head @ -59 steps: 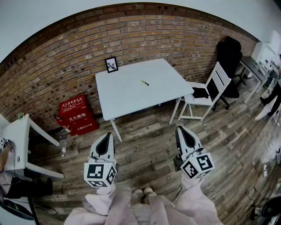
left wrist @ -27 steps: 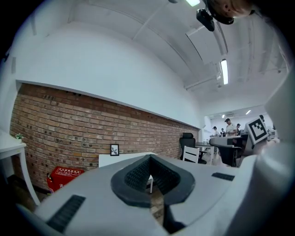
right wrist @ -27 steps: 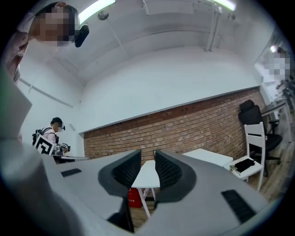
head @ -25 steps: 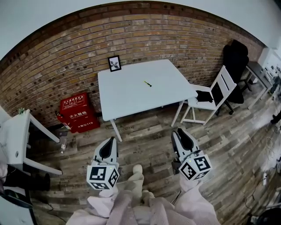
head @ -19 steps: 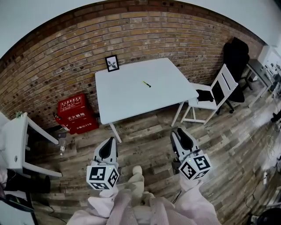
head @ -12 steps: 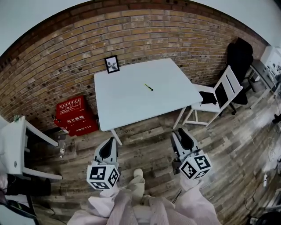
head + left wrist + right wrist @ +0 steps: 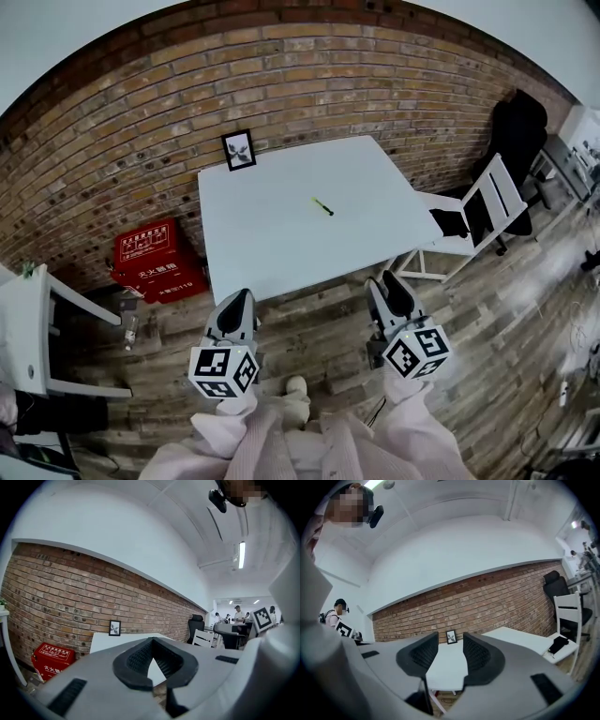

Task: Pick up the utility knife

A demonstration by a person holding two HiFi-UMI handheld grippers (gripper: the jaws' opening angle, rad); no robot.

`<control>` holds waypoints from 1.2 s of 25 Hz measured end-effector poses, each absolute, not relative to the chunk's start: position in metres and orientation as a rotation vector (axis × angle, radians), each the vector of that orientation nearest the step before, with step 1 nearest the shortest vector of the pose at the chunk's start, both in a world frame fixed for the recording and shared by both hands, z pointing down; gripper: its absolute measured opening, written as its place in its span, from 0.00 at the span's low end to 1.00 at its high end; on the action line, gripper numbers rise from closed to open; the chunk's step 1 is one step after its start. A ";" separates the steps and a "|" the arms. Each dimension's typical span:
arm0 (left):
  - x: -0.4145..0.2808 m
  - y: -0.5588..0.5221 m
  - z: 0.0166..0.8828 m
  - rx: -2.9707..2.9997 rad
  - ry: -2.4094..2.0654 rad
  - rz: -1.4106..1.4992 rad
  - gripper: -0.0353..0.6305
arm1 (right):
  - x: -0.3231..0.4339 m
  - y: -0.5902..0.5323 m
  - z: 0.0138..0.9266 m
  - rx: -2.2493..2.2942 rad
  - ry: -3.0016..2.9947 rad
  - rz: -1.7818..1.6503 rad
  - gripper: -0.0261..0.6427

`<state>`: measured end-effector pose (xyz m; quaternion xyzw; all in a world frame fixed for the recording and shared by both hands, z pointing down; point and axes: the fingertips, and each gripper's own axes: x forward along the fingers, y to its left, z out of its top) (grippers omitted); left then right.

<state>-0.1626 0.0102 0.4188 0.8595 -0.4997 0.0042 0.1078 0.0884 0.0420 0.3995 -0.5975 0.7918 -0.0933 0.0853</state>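
Now: right gripper (image 7: 450, 641) jaws wide, just been opening, nothing between. Left gripper (image 7: 151, 640) jaws tip to tip, empty. Both are short of the table's (image 7: 272, 253) near edge.

Utility knife (image 7: 322, 205) lies flat near the table's middle, long axis diagonal to its edges. Its dark end points to the near-right corner; probably the blade end, too small to tell.

Risk: level jaws could skid the thin knife across the smooth top.

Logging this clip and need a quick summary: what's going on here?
A person holds a gripper in each hand, both short of a white table. The utility knife lies untouched near the table's middle, beyond both. The right gripper has just been opening its jaws, with nothing between them; the left gripper is shut and empty.
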 end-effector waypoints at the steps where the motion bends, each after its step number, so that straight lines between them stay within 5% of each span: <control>1: -0.162 0.002 0.419 2.532 -1.463 0.012 0.04 | 0.088 0.035 0.400 -1.789 2.356 -0.279 0.26; 30: -0.118 -0.140 0.444 2.515 -1.405 0.103 0.04 | 0.119 -0.114 0.433 -1.829 2.425 -0.376 0.26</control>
